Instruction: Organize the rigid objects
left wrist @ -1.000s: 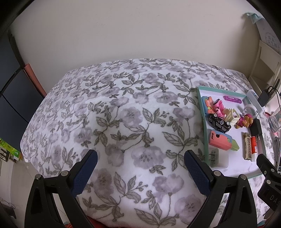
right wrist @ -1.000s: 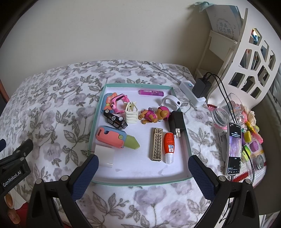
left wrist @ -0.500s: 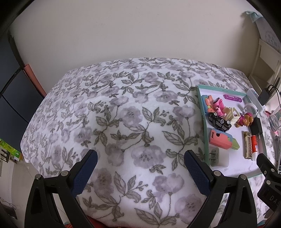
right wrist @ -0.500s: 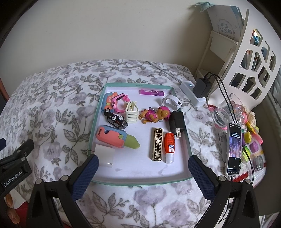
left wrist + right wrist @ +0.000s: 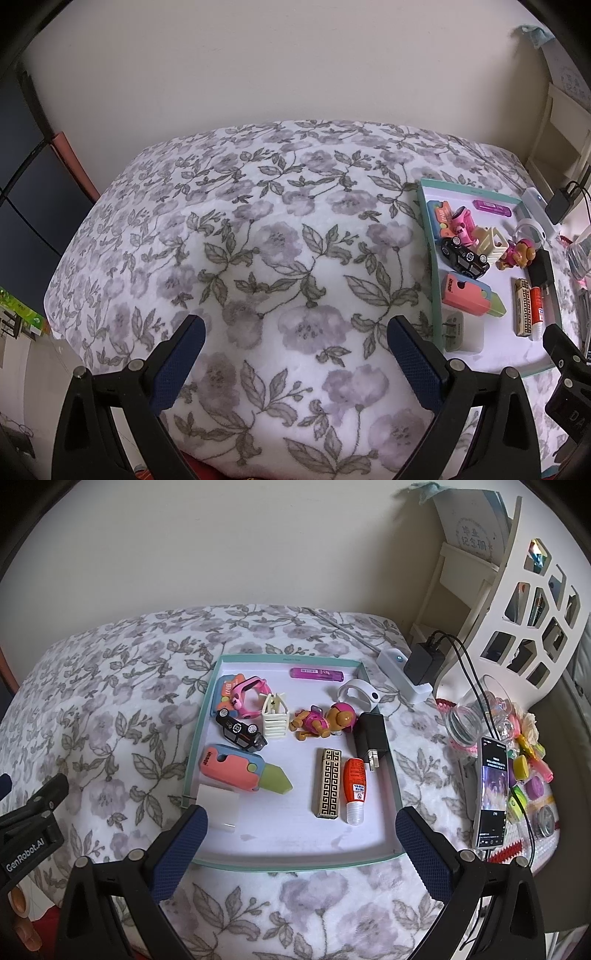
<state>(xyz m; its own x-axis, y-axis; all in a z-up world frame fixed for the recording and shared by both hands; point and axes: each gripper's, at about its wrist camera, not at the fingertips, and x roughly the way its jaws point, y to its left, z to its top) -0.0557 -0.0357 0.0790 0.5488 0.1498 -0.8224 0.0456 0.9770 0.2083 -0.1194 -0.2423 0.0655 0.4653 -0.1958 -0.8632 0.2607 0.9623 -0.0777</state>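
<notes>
A teal-rimmed white tray (image 5: 295, 862) lies on the flowered bedspread and holds several small items: a black toy car (image 5: 242, 731), a pink watch (image 5: 251, 696), a cream toy crate (image 5: 275, 720), a pup figure (image 5: 325, 720), a black charger (image 5: 371, 738), a gold patterned lighter (image 5: 328, 782), an orange glue bottle (image 5: 355, 786), a pink-and-blue toy knife (image 5: 240, 770), a white plug (image 5: 218, 806) and a purple stick (image 5: 317, 672). My right gripper (image 5: 301, 832) hovers open over the tray's near edge. My left gripper (image 5: 295, 341) is open above bare bedspread, left of the tray (image 5: 430, 266).
Right of the tray lie a phone (image 5: 491, 794), a glass jar (image 5: 467, 716), small colourful pots (image 5: 528, 779) and a white power strip with a black adapter (image 5: 415, 664). A white cut-out shelf (image 5: 517, 602) stands at the far right. The left gripper's body (image 5: 29, 834) shows at the left edge.
</notes>
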